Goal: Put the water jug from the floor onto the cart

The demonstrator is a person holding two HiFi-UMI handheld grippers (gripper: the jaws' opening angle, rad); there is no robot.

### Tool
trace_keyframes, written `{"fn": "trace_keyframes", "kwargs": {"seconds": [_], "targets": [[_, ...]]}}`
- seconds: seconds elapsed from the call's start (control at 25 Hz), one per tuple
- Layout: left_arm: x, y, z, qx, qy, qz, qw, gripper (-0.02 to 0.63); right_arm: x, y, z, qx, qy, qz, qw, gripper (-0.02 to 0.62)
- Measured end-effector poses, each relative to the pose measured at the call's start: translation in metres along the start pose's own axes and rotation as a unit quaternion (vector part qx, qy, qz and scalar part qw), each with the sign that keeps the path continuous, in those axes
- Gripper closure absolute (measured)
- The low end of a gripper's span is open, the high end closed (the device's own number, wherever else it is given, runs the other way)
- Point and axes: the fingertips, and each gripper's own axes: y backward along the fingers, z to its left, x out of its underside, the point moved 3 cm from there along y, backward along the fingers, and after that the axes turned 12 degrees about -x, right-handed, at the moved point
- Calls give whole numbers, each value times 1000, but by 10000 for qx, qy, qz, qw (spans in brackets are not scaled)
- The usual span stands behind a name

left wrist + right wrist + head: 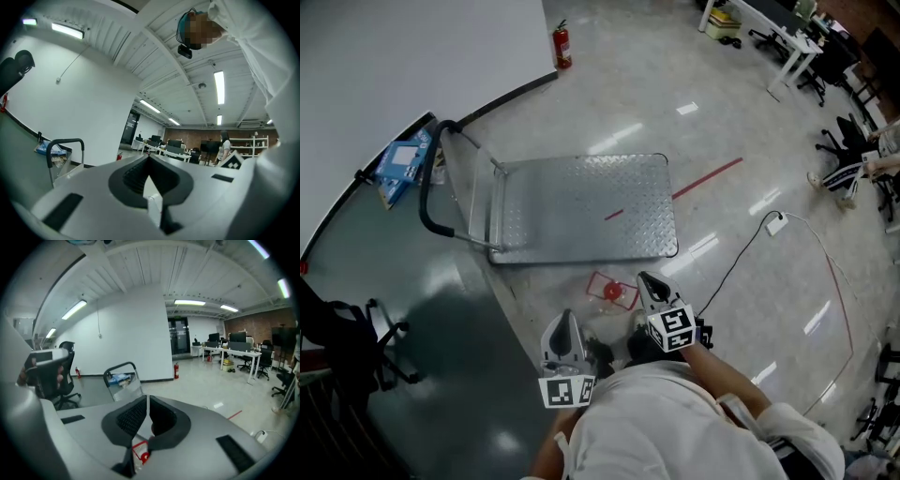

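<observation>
Head view: water jug [613, 292] on the floor [722, 122] just short of the cart [581, 202], ungrasped, its clear body hard to trace. Left gripper view: left gripper [149, 158] fingers pressed together, empty. Right gripper view: right gripper [147, 398] also closed, the jug's red cap [142, 453] beneath; next, I'd say, they must open.

Both grippers are out front, side by side. The left gripper [566, 321] sits level, its fingers [133, 176] pressed together on nothing. The right gripper [647, 281] tips downward, its fingers [131, 416] ahead of the left ones and closed too, empty, with the right forearm [712, 370] stretched out behind them.
</observation>
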Motion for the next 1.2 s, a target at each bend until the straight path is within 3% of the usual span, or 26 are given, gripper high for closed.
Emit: {"fn": "trace_keyframes", "kwargs": {"seconds": [0.12, 0.28, 0.44, 0.64, 0.76, 1.2], "targets": [[3, -2, 3, -61, 14, 94, 9999, 603, 33, -42, -11, -131, -154, 973, 9950, 580], [10, -15, 14, -187, -21, 171, 9997, 603, 93, -95, -23, -320, -218, 2097, 9770, 556], [22, -25, 32, -297, 5, 276, 9992, 603, 166, -138, -30, -503, -223, 3175, 9467, 437], [46, -26, 51, -468, 133, 552, 9973, 603, 257, -169, -30, -787, -29, 4210, 9036, 374], [69, -23, 62, -524, 153, 749, 9957, 603, 299, -180, -26, -879, -90, 4487, 8893, 348], [118, -11, 86, -887, 356, 1190, 9883, 603, 376, -209, -28, -727, -29, 4896, 8689, 321]]}}
